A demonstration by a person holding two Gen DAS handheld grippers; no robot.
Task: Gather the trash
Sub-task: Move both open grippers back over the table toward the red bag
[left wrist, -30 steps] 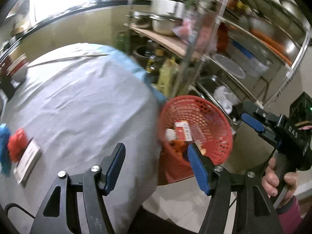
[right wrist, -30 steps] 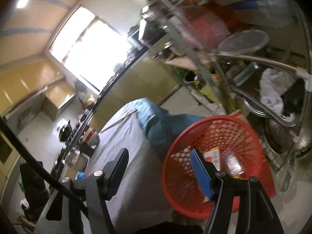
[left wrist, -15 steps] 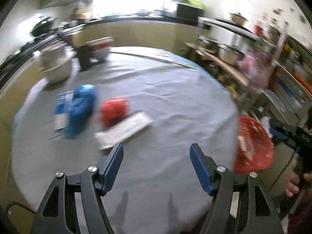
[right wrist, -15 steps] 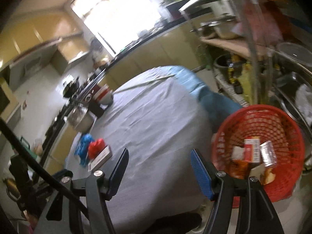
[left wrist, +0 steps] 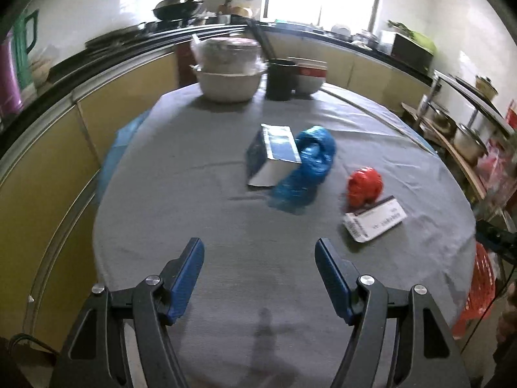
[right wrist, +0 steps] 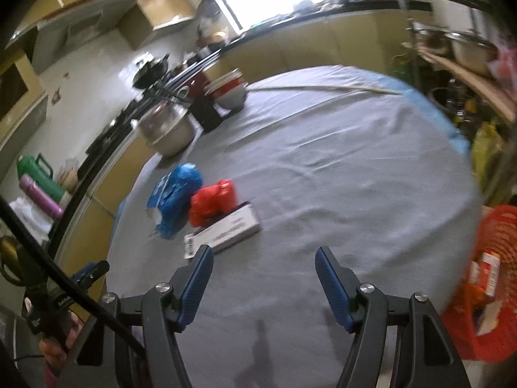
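Note:
On the round table's grey cloth [left wrist: 226, 226] lie a blue-and-silver carton [left wrist: 273, 155], a crumpled blue bag [left wrist: 307, 171], a crumpled red bag [left wrist: 365, 186] and a flat white packet [left wrist: 374, 220]. The right wrist view shows the blue bag [right wrist: 176, 190], the red bag [right wrist: 213, 200] and the packet [right wrist: 226, 229] too. My left gripper [left wrist: 260, 278] is open and empty over the near table edge. My right gripper [right wrist: 265, 284] is open and empty, its left finger just short of the packet. A red mesh basket [right wrist: 491, 278] holding trash stands beside the table at the right.
At the table's far side stand a covered white bowl [left wrist: 227, 71], a black cup [left wrist: 281, 79] and a red-and-white bowl [left wrist: 308, 76]. A metal rack with pots [left wrist: 465, 135] stands right of the table. Kitchen counters run behind.
Both grippers have swung left, away from the red basket, to face the table with the trash. Both stayed open and empty.

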